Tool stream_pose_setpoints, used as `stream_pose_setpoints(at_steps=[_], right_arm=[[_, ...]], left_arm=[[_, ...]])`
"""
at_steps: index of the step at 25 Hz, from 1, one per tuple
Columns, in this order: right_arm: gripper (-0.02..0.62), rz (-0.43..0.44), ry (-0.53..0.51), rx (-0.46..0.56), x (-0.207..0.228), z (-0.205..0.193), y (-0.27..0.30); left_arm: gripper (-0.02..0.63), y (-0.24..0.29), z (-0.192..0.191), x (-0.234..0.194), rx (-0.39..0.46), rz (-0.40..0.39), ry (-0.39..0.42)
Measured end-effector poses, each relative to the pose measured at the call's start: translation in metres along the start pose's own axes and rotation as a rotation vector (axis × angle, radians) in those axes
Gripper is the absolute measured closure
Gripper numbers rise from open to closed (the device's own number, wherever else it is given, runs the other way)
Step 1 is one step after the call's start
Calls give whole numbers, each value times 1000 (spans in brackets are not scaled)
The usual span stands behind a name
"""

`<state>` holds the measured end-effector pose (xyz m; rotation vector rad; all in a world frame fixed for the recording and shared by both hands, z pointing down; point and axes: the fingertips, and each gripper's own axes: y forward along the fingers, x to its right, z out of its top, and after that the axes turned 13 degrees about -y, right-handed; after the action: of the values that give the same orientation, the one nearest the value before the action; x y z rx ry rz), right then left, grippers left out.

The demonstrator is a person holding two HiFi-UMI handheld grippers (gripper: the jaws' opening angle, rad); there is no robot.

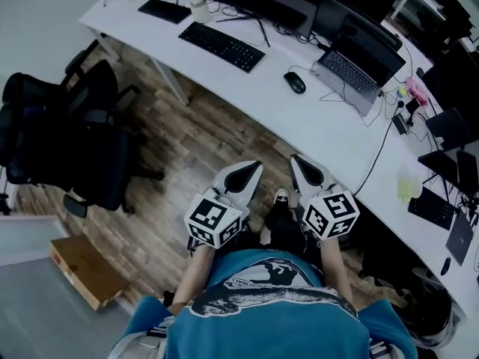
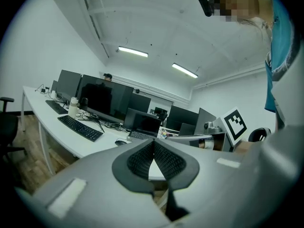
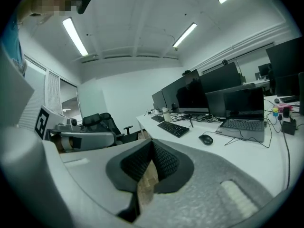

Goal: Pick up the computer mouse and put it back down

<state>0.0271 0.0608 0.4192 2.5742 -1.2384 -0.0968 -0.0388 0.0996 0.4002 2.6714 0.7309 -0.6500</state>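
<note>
Left gripper: the left gripper is low in front of the person, above the wooden floor, and points toward the desk.
Left jaws: in the left gripper view the two dark pads are pressed together at the tip and nothing is between them.
Right gripper: the right gripper is just to the right of the left one, side by side with it, close to the near edge of the desk.
Right jaws: in the right gripper view the pads meet at the tip; lower down only the floor shows through the narrow gap, so it pinches nothing.
Computer mouse: the black computer mouse lies flat on the white desk, between the keyboard on its left and the laptop on its right, nearer to the laptop.
Mouse and grippers: the mouse is beyond both grippers and well apart from them; neither one touches it.
Keyboard: a black keyboard lies on the desk to the left of the mouse.
Laptop: an open laptop stands to the right of the mouse, with its screen toward the far side.
Monitors: dark monitors stand in a row along the far side of the desk.
Chair: a black office chair stands on the floor at the left, away from the desk.
Box: a cardboard box lies on the floor at the near left.
</note>
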Motion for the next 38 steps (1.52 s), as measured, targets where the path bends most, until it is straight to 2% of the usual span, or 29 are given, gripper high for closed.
stream_pose_setpoints(at_steps=[6, 12, 21, 25, 31, 38], right_arm=[[595, 53, -14, 15, 68, 21, 22], [595, 99, 9, 13, 120, 22, 36], [595, 141, 62, 8, 159, 10, 49], [595, 137, 94, 5, 168, 5, 59], [595, 100, 127, -20, 177, -2, 83], [594, -58, 147, -25, 200, -1, 133]], left_arm=[[594, 69, 28, 4, 31, 26, 12], [594, 122, 34, 4, 17, 78, 15], [594, 164, 36, 5, -27, 119, 37], [594, 171, 36, -9, -56, 142, 46], [594, 180, 44, -39, -94, 135, 36], [594, 201, 74, -88, -143, 18, 70]])
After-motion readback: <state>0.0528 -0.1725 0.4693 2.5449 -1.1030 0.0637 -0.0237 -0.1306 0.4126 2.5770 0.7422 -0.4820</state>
